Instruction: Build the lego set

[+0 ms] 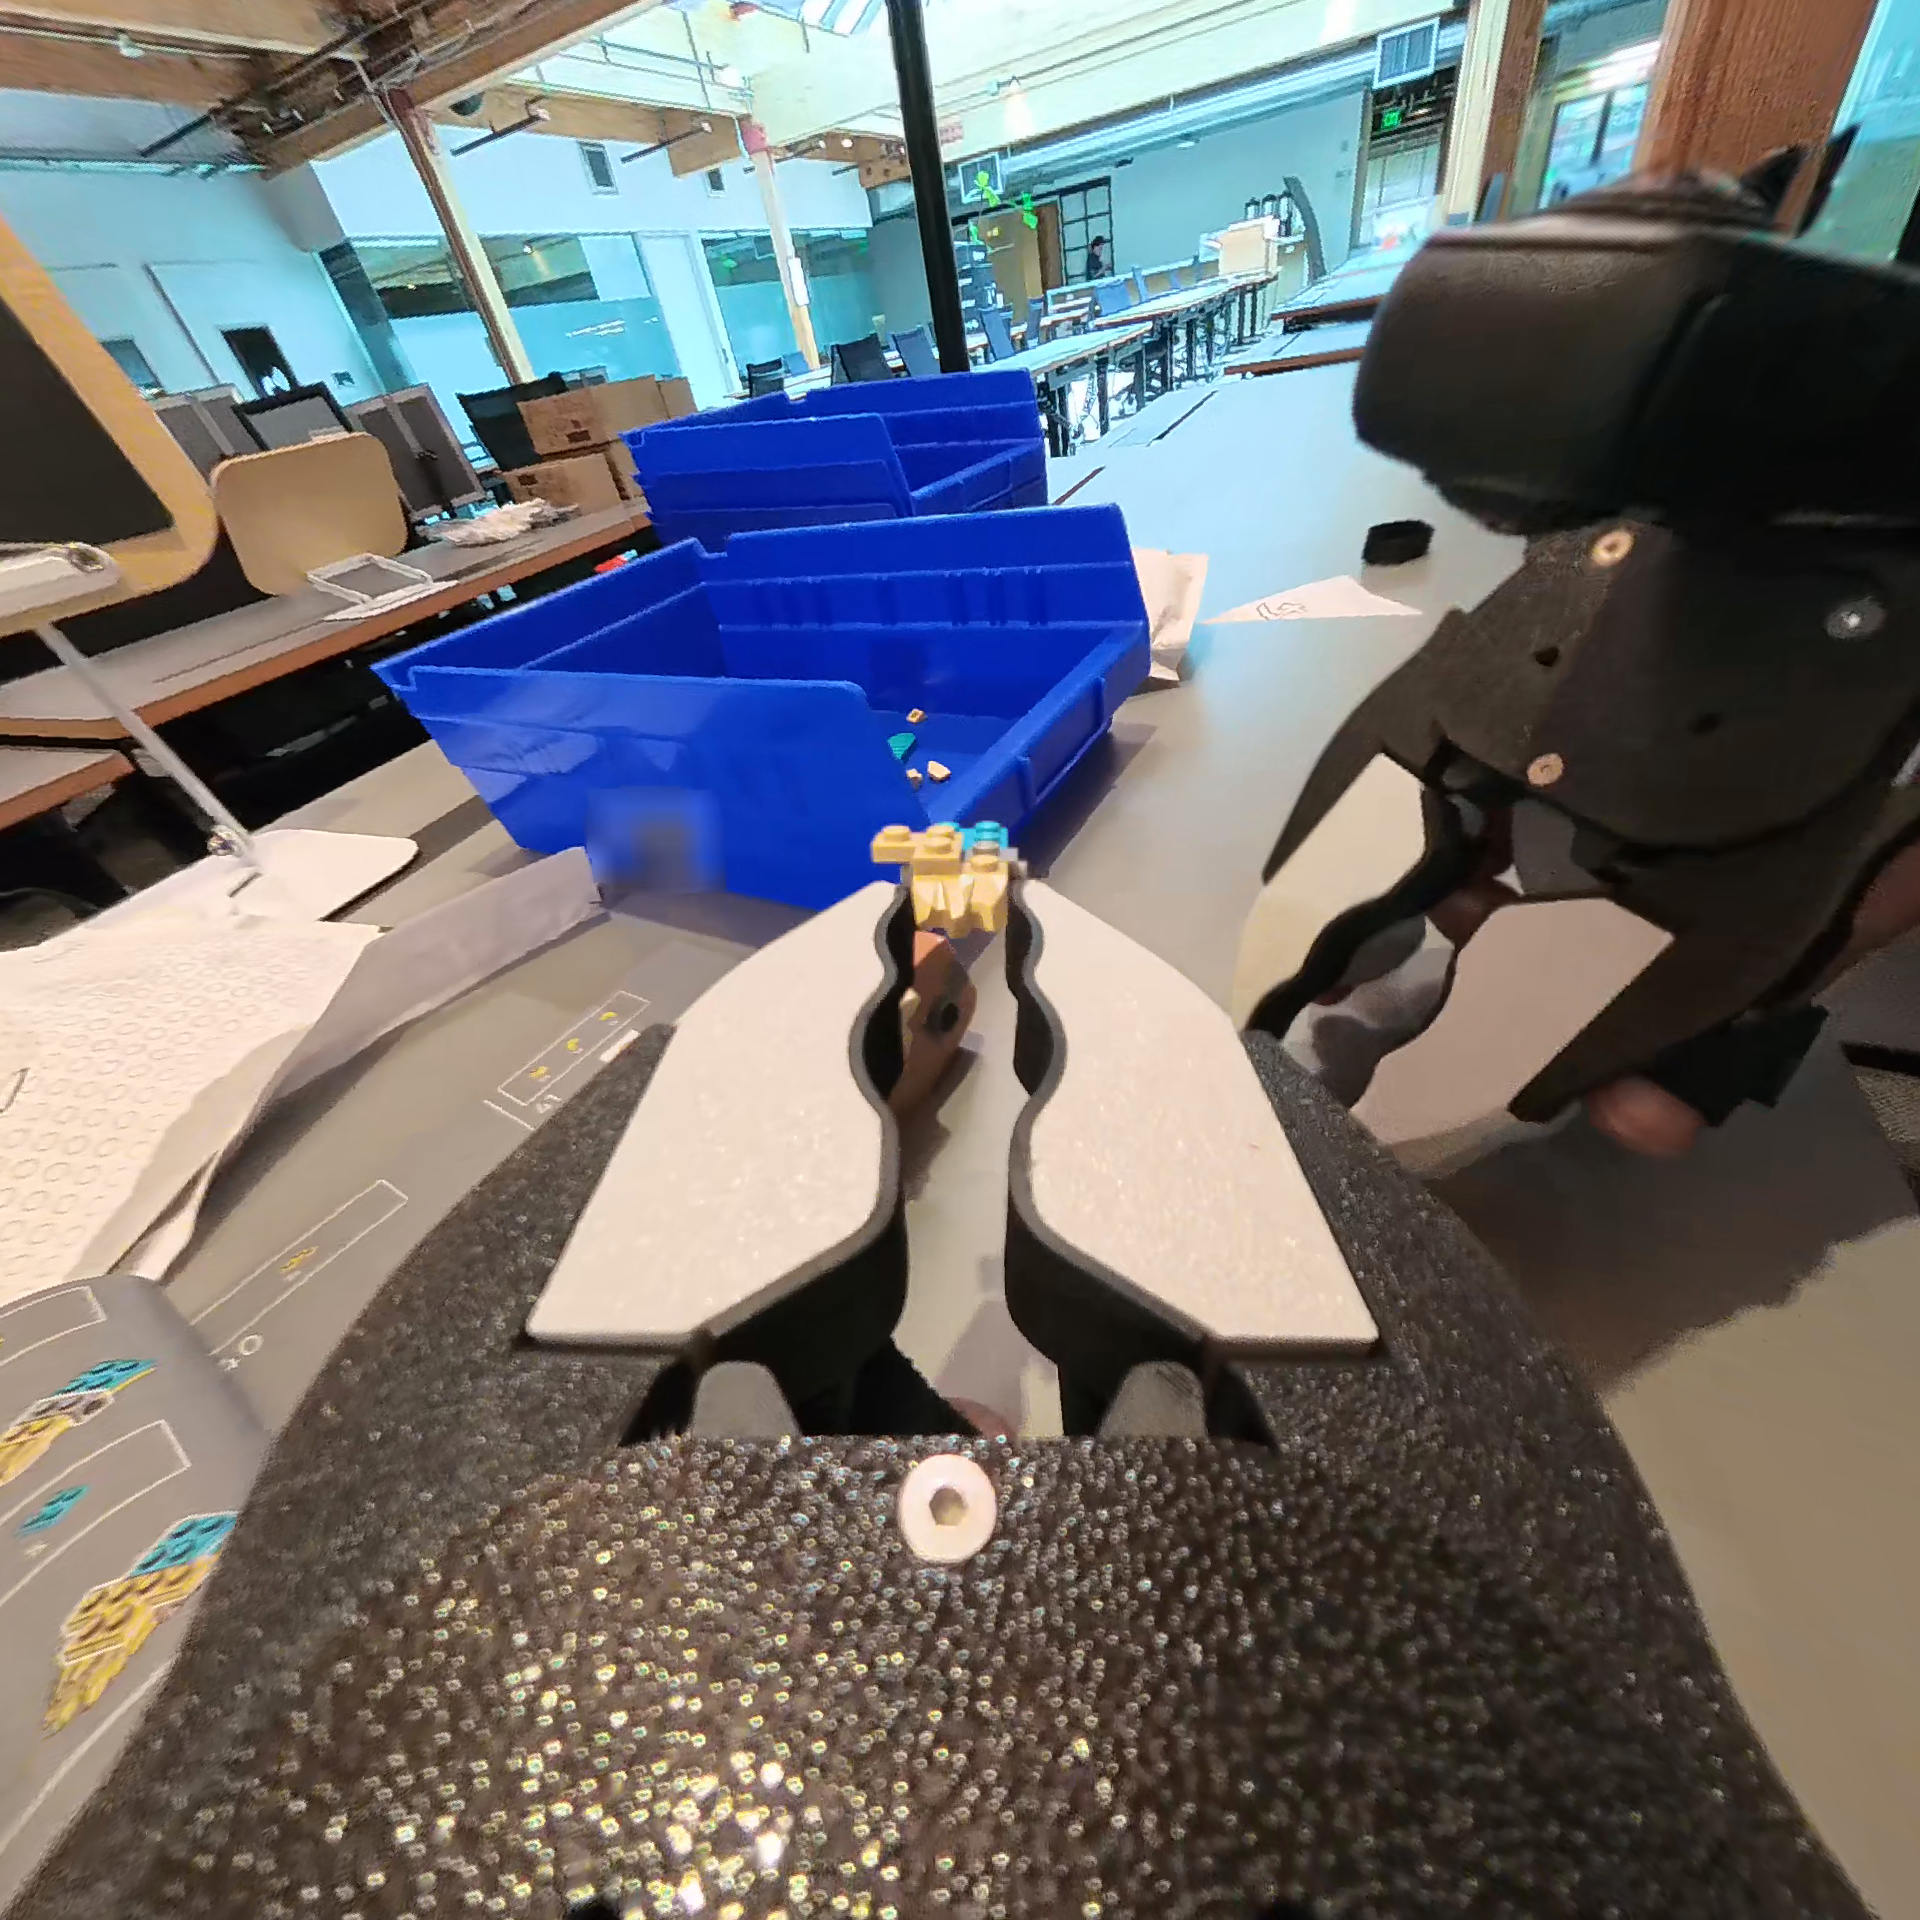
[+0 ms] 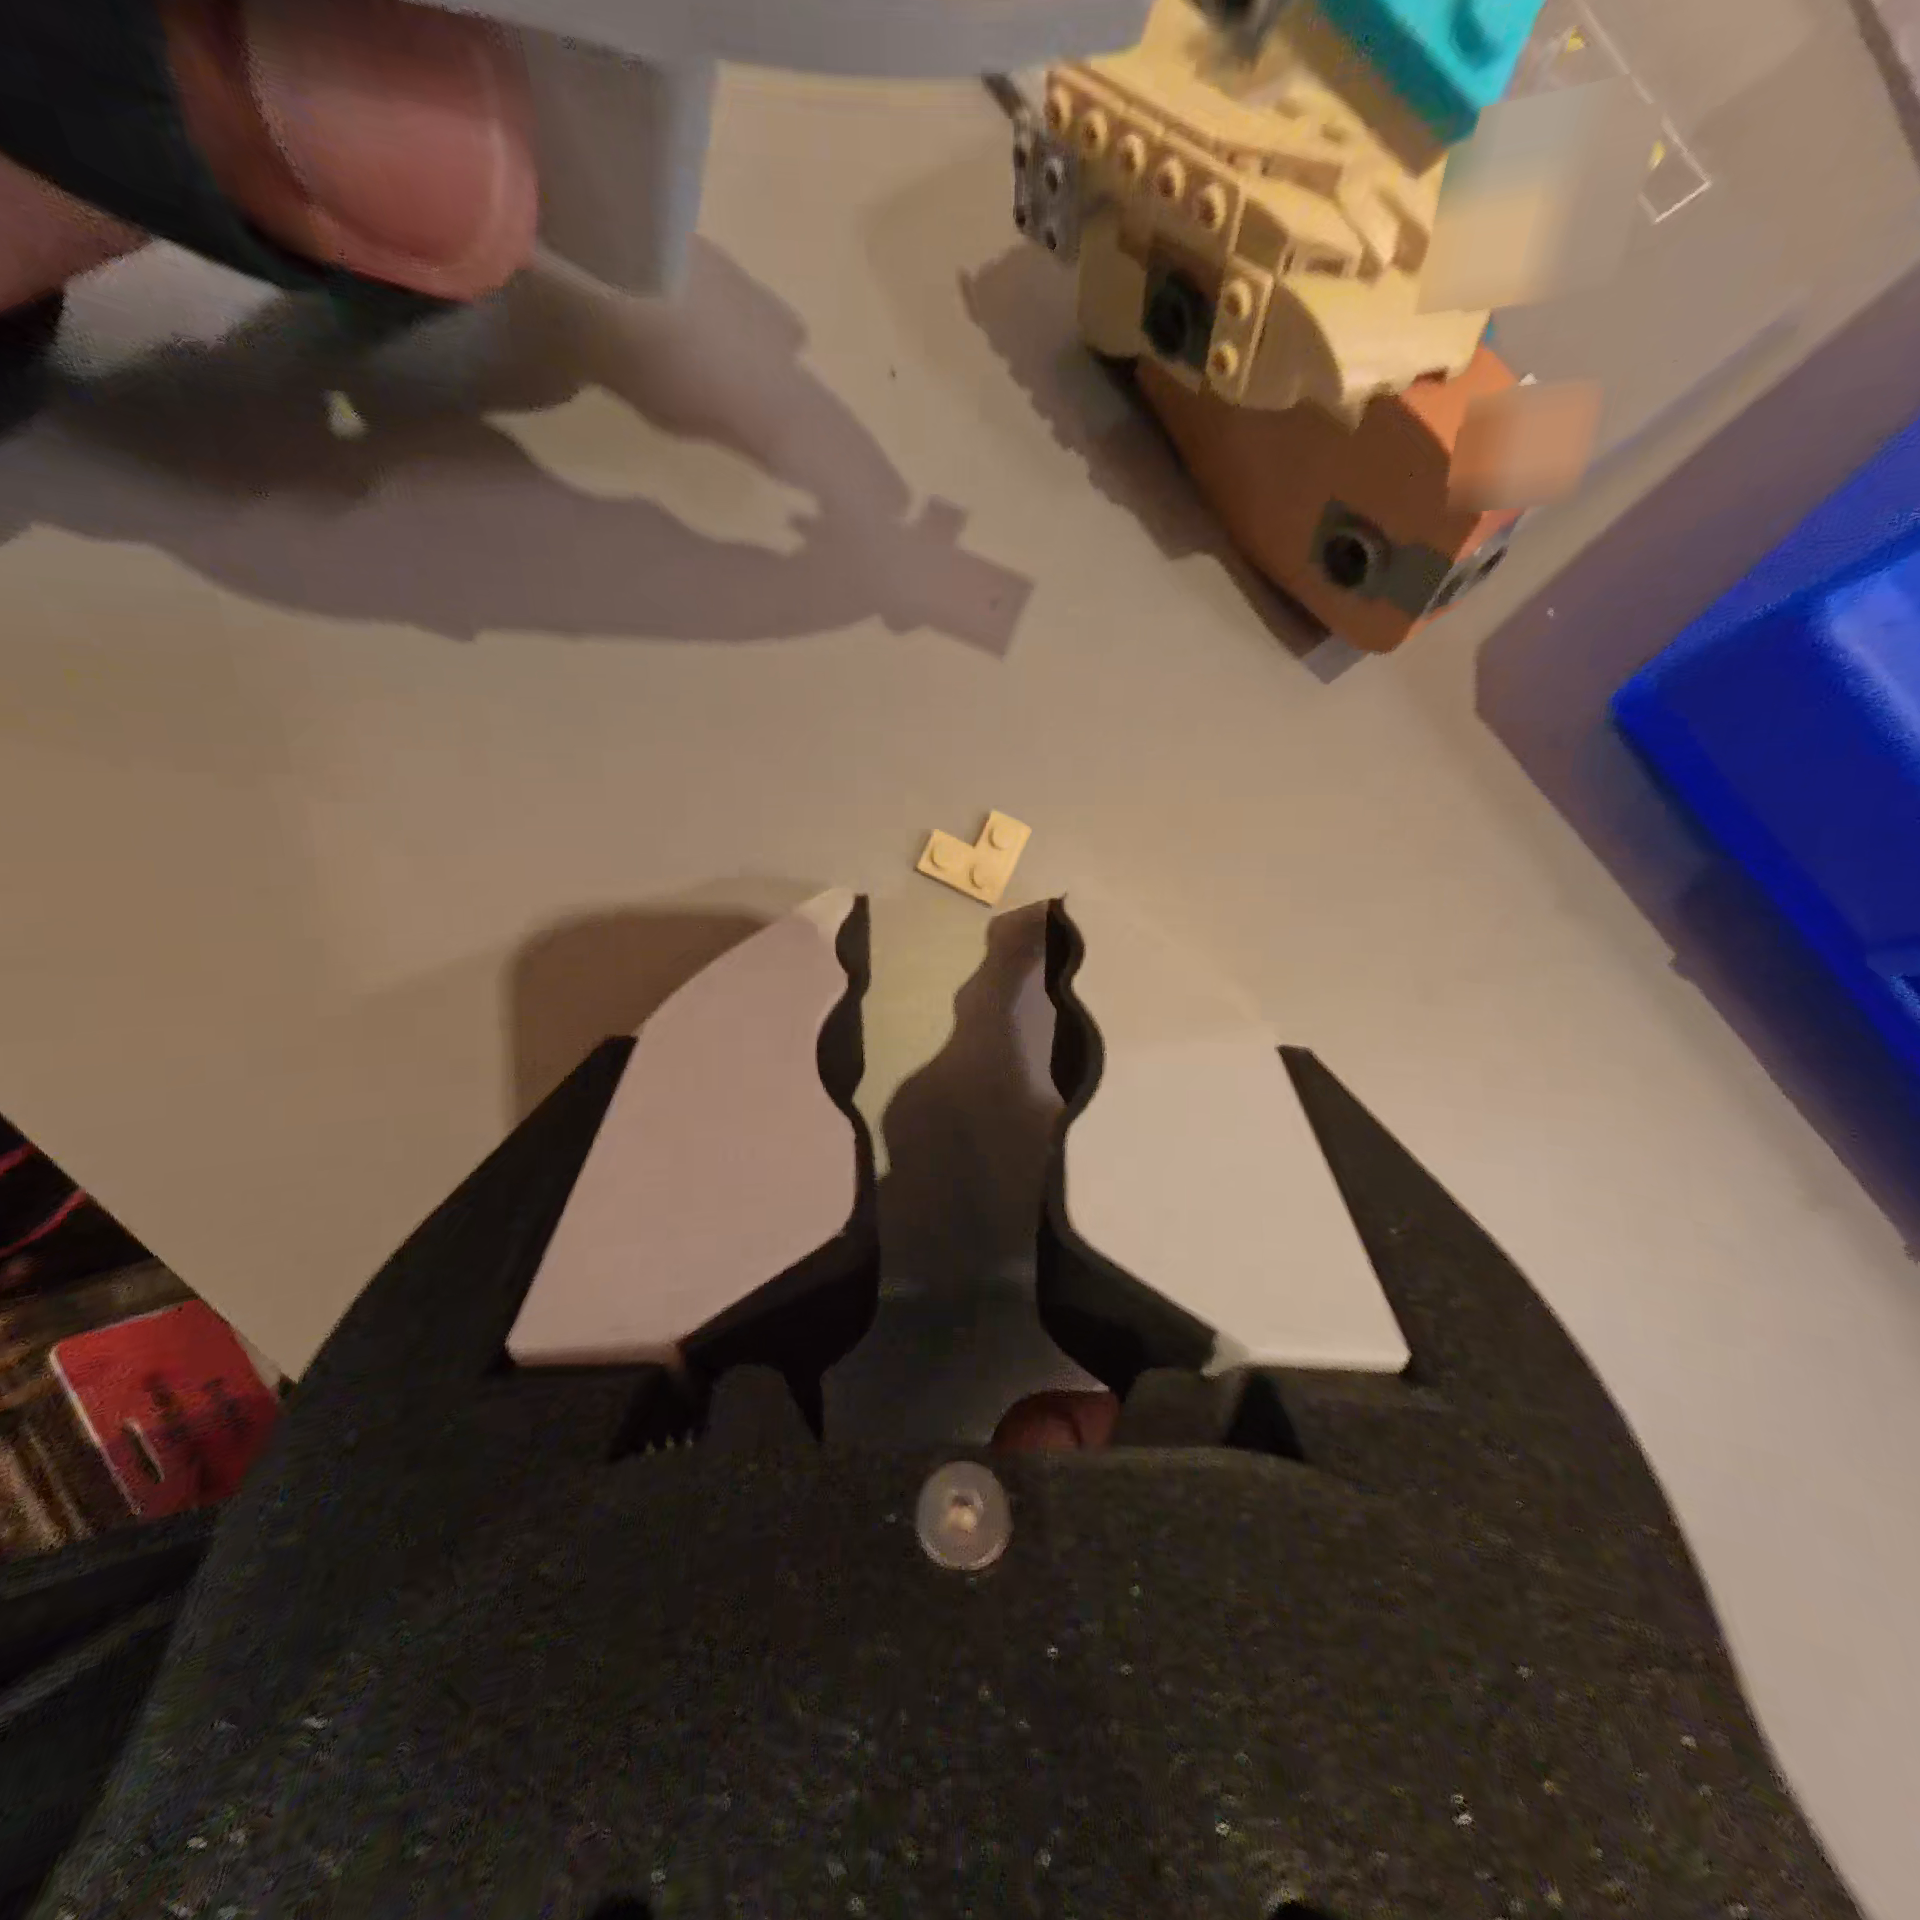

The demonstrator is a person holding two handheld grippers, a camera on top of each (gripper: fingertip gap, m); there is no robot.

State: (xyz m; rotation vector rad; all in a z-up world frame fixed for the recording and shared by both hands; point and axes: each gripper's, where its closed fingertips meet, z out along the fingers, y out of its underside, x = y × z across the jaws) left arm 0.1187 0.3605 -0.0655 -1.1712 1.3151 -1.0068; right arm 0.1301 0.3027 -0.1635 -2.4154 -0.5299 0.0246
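My left gripper (image 1: 956, 899) is shut on a partly built lego model (image 1: 948, 881) of tan, brown and teal bricks, whose tan top sticks out past the fingertips. The model also shows at the upper right of the right wrist view (image 2: 1247, 260), low over the grey table (image 2: 520, 779). My right gripper (image 2: 954, 906) is open and points down at the table. A small tan L-shaped plate (image 2: 977, 857) lies flat just ahead of its tips, apart from them. The right gripper also shows in the left wrist view (image 1: 1273, 935), to the right of the model.
Blue bins (image 1: 665, 748) stand behind the model, the nearest holding a few loose tan and teal pieces (image 1: 914, 750); a bin corner (image 2: 1787, 727) is at the right. An instruction booklet (image 1: 104, 1507) and white paper (image 1: 125, 1039) lie at the left. A thumb (image 2: 384, 145) is at the upper left. One gripper's finger ends stand about 11 centimetres off the other's.
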